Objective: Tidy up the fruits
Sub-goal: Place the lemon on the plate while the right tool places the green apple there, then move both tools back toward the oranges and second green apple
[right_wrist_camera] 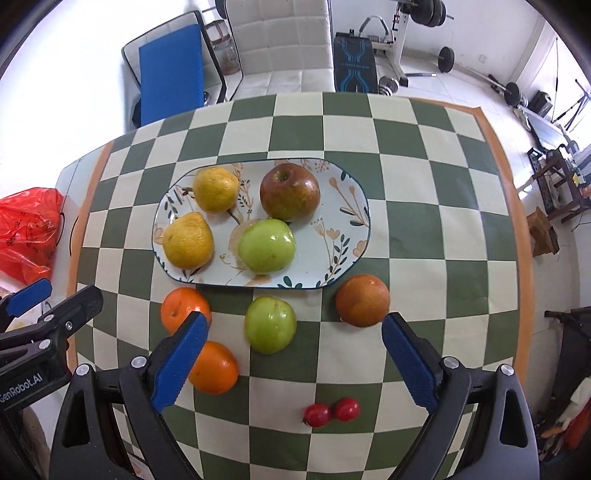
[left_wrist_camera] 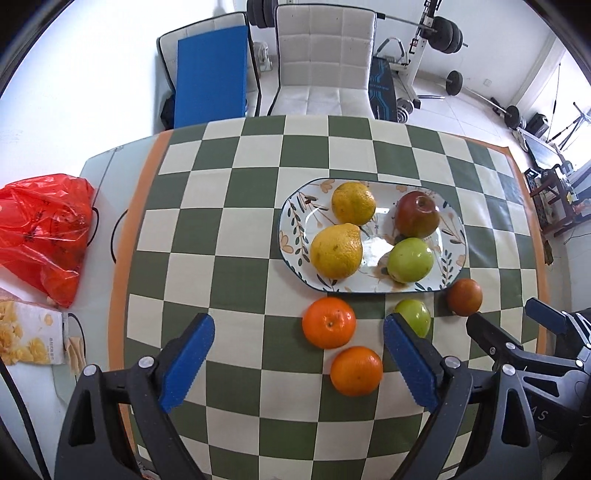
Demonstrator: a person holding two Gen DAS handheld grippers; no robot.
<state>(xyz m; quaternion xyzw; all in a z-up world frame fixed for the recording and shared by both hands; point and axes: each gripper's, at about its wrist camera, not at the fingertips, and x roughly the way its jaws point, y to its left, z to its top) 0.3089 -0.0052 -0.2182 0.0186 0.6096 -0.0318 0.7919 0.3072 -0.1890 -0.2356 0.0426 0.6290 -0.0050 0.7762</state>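
An oval floral plate (left_wrist_camera: 291, 221) (right_wrist_camera: 351, 206) holds two yellow citrus fruits (left_wrist_camera: 336, 251) (right_wrist_camera: 188, 240), a red apple (left_wrist_camera: 417, 214) (right_wrist_camera: 290, 192) and a green apple (left_wrist_camera: 410, 260) (right_wrist_camera: 266, 245). On the checked cloth in front of it lie two oranges (left_wrist_camera: 328, 323) (right_wrist_camera: 214, 367), a green apple (left_wrist_camera: 415, 315) (right_wrist_camera: 270, 325), a dark brownish orange (left_wrist_camera: 464, 297) (right_wrist_camera: 362, 301) and two small red fruits (right_wrist_camera: 330, 411). My left gripper (left_wrist_camera: 299, 363) is open and empty over the oranges. My right gripper (right_wrist_camera: 291, 363) is open and empty just in front of the loose green apple.
A red plastic bag (left_wrist_camera: 44, 232) (right_wrist_camera: 26, 232) and a snack box (left_wrist_camera: 29, 336) lie at the table's left side. A white chair (left_wrist_camera: 325, 59) and a blue board (left_wrist_camera: 210, 77) stand beyond the far edge. Gym weights (left_wrist_camera: 447, 35) fill the room behind.
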